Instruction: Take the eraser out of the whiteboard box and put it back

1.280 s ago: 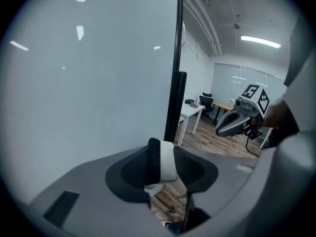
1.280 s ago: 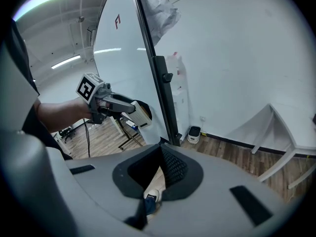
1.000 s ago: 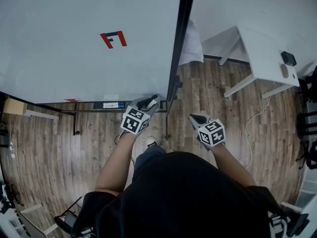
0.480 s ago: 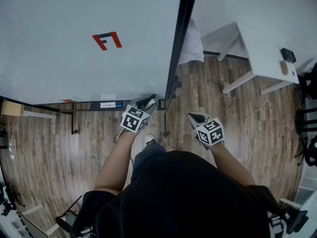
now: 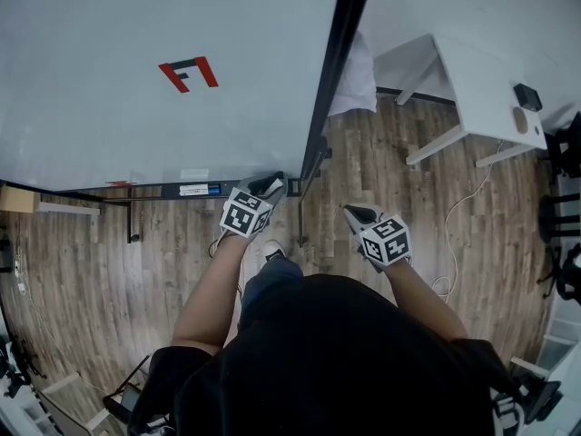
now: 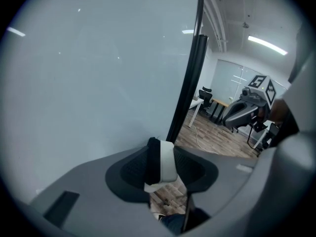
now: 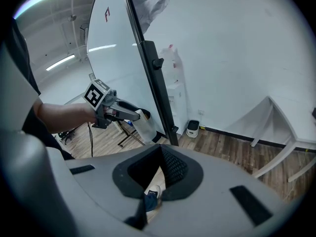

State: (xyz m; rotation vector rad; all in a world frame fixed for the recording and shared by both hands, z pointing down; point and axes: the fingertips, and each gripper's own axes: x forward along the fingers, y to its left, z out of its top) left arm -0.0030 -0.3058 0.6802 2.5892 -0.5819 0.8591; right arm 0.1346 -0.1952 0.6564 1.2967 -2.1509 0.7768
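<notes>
Eraser (image 6: 163,164) sat clamped between left gripper (image 5: 268,186) fingers, by right end of whiteboard box (image 5: 163,190). Right gripper (image 5: 360,213) fingers together, empty. Judged best: level eraser over box, lower gently, release only once seated.

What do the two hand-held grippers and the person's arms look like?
The left gripper and right gripper are grey plastic, each tapering to two jaws lined with dark textured pads. Each carries a cube of black-and-white square markers. The person wears a black top; the forearms are uncovered.
</notes>
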